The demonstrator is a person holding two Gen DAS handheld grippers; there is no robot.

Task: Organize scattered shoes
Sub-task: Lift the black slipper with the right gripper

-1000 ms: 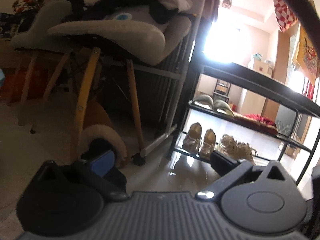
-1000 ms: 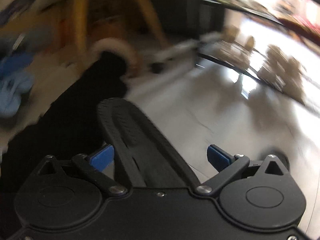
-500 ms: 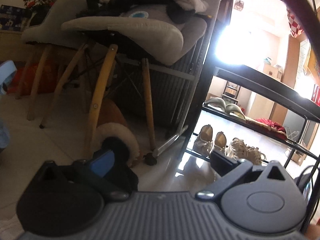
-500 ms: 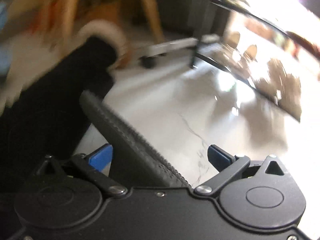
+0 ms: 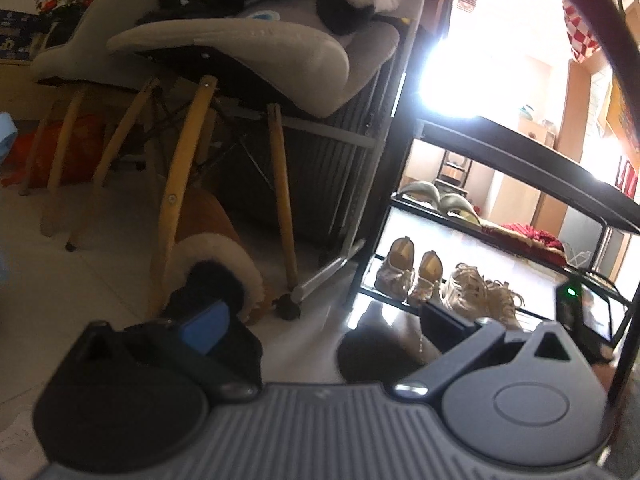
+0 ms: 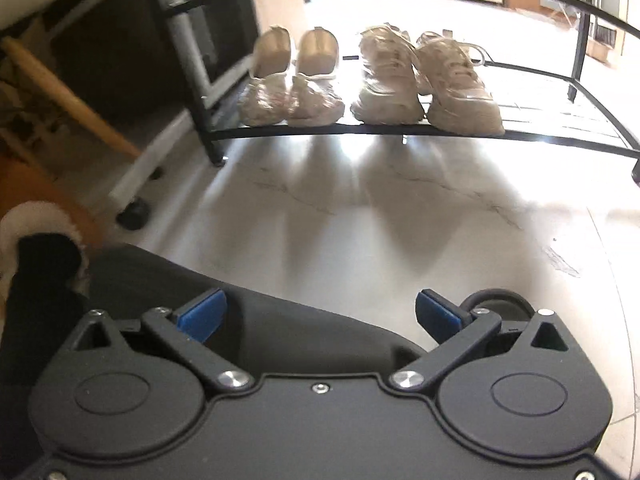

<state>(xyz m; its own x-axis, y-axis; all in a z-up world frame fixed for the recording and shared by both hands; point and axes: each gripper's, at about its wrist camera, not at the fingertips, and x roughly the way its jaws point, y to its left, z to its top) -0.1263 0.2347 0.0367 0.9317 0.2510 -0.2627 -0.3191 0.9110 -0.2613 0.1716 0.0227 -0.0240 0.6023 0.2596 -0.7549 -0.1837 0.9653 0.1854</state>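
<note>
While both grippers face the black metal shoe rack (image 6: 400,130), each of them seems to carry one black boot with a white fleece cuff. The right gripper (image 6: 318,314) has its blue pads wide apart, and the dark shaft of a black boot (image 6: 280,320) lies between them; I cannot tell if the pads really press it or if it only rests there. The left gripper (image 5: 320,324) shows the second black boot (image 5: 216,284) at its left pad (image 5: 204,322), but whether it is clamped is not clear either. On the lowest shelf a pair of beige flat shoes (image 6: 294,80) stands just beside a pair of cream sneakers (image 6: 424,80), toes to the front, so the free place is at the right of the sneakers. I judge that the boots are being brought there, held low over the pale tiled floor (image 6: 400,220) so they can slide under the upper shelf. The wooden-legged chair (image 5: 180,184) stands near the rack.
</note>
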